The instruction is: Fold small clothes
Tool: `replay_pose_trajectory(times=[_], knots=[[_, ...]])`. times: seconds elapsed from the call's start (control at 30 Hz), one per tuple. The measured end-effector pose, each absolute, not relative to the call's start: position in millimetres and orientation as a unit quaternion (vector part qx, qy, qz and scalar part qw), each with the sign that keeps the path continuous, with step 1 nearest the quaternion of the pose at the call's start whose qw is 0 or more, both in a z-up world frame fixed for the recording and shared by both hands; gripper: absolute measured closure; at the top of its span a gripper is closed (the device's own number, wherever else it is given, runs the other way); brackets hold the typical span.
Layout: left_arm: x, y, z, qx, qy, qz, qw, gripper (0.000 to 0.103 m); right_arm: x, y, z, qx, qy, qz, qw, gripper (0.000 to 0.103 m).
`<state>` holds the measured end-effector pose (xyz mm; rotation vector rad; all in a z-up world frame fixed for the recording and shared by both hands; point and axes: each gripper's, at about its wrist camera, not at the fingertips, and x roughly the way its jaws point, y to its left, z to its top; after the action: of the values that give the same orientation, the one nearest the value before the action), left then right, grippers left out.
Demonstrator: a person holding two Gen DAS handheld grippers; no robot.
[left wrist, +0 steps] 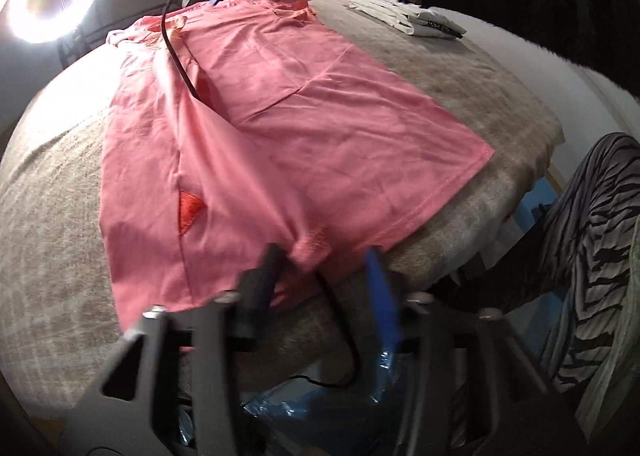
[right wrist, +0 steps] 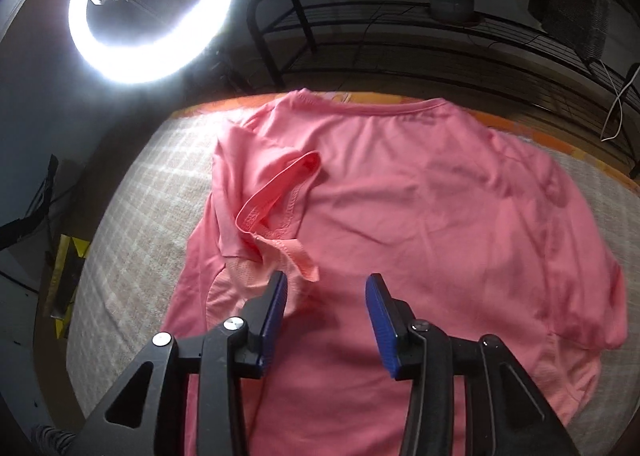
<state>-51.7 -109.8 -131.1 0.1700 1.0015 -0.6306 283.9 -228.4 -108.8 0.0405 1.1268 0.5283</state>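
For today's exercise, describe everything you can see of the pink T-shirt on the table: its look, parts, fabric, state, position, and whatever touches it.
The pink T-shirt is thin, lightly creased knit fabric, spread mostly flat on a grey woven table cover. Its round neckline lies at the far edge; one short sleeve is flipped back onto the body, showing its stitched hem. A mesh panel shows near that sleeve. In the left wrist view one side is folded over, and a small red triangle shows near the hem. A black cable crosses it. Neither gripper's open fingers grip it.

Black claws (right wrist: 326, 296) w/ blue pads (right wrist: 382, 320), silver screws; zebra-striped trousers (left wrist: 592, 256).
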Motion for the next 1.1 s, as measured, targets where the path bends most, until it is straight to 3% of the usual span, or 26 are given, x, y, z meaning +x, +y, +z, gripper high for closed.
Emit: replay_pose_trajectory(times=[0.1, 0.43, 0.57, 0.63, 0.83, 1.1], knots=[[-60.6, -113.5, -123.2, 0.084, 0.461, -0.31, 0.827, 0.054, 276.6, -257.1, -88.4, 0.031, 0.508, 0.246, 0.825, 0.042], [-89.4, -101.9, -92.3, 0.078, 0.417, -0.334, 0.842, 0.054, 213.8, -398.2, -6.5, 0.11, 0.393, 0.245, 0.879, 0.041], [-79.2, -89.4, -76.9, 0.065, 0.39, -0.321, 0.861, 0.054, 163.2, -466.8, 21.5, 0.169, 0.286, 0.247, 0.91, 0.014], [-62.5, -85.1, -71.8, 0.061, 0.38, -0.305, 0.871, 0.054, 147.2, -490.4, 22.6, 0.177, 0.263, 0.208, 0.925, 0.014], [20.2, -85.7, -58.7, 0.034, 0.372, -0.269, 0.888, 0.054, 161.4, -496.9, 1.9, 0.18, 0.308, 0.176, 0.917, 0.022], [150.5, -81.2, -55.5, 0.064, 0.374, -0.255, 0.889, 0.054, 228.3, -411.9, -18.8, 0.156, 0.369, 0.254, 0.88, 0.039]])
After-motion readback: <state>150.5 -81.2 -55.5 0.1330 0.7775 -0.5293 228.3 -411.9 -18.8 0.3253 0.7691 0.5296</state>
